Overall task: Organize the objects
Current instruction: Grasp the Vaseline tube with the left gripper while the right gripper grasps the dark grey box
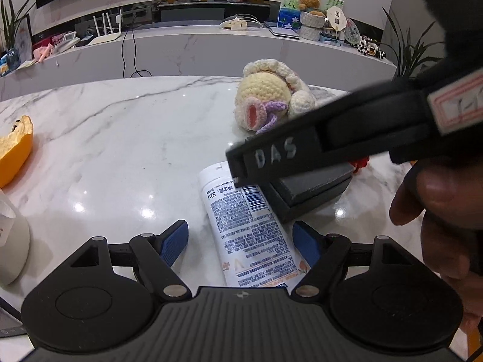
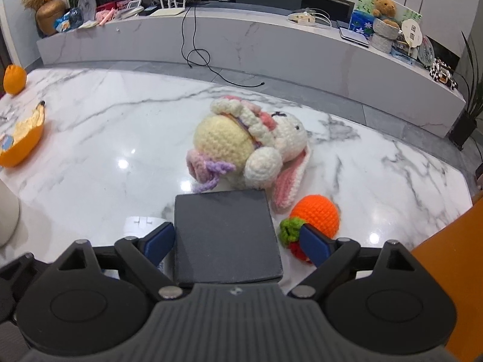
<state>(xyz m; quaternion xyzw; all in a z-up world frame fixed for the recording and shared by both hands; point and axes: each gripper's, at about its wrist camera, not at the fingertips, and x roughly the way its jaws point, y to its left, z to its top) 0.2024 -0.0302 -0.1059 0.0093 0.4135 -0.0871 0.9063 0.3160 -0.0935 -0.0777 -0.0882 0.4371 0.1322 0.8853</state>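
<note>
Here, dark box (image 2: pixel 226 235) between right gripper (image 2: pixel 238 241) pads

Open right tongs (image 2: pixel 237 242) straddle a dark box (image 2: pixel 225 232) before a crocheted bunny (image 2: pixel 247 147) on marble.

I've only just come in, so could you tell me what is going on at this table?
A person is tidying a marble table with a gripper in each hand. The left gripper hangs open around a white tube. The right gripper is open astride a dark box. A crocheted bunny and a crocheted carrot lie untouched nearby.
</note>
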